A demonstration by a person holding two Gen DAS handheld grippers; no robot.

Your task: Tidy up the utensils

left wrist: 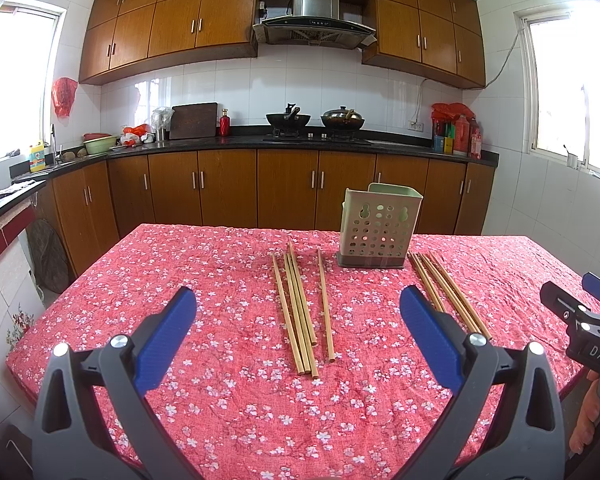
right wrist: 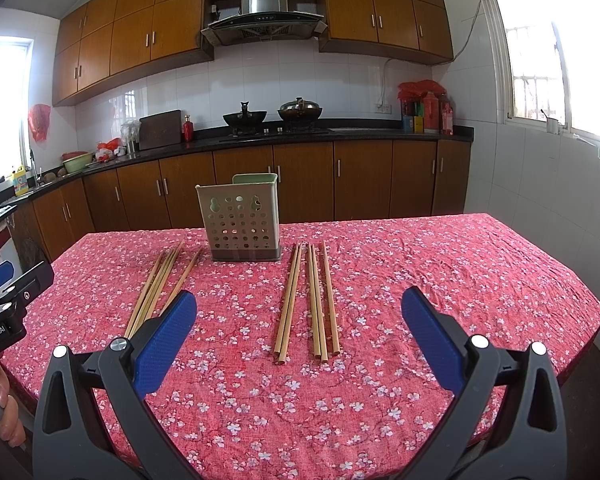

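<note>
Left gripper (left wrist: 298,308) and right gripper (right wrist: 299,308): both spread wide, empty. Holder (left wrist: 380,227) stands between two chopstick groups (left wrist: 300,312) (right wrist: 310,300). Right gripper body reads "DAS"; left reads "enRobot.AI".

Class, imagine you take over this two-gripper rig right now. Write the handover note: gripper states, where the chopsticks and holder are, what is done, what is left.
Left gripper: open, empty, above the tablecloth.
Right gripper: open, empty.
Utensil holder: upright at the far middle of the table; no chopsticks show above its rim.
Left chopstick group: lying flat, left of the holder.
Right chopstick group: lying flat, right of the holder.
Done: nothing visible yet.
Left: pick up both groups and stand them in the holder.
</note>
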